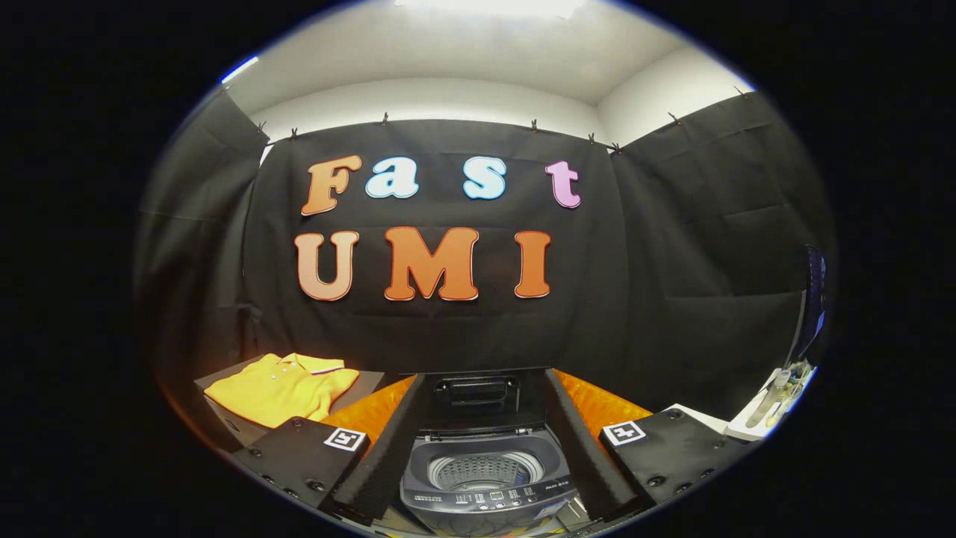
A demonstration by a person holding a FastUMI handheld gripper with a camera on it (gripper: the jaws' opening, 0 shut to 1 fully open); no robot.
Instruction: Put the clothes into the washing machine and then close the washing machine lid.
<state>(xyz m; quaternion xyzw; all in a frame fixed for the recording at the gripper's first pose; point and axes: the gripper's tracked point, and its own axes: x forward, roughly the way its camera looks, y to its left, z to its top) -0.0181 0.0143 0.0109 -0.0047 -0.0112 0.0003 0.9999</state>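
Observation:
A small dark top-loading washing machine [484,486] stands between and just ahead of my fingers. Its lid [478,394] is raised upright at the back and the round drum [485,471] lies open, with nothing showing inside. A folded yellow polo shirt [280,388] lies on a dark box [224,426] to the left, beyond my left finger. My gripper [484,430] is open, its fingers [381,448] spread wide to either side of the machine and holding nothing.
A white table corner [754,426] with small items [777,396] sits at the right, under a dark screen edge [814,299]. Black cloth walls close in the back and both sides.

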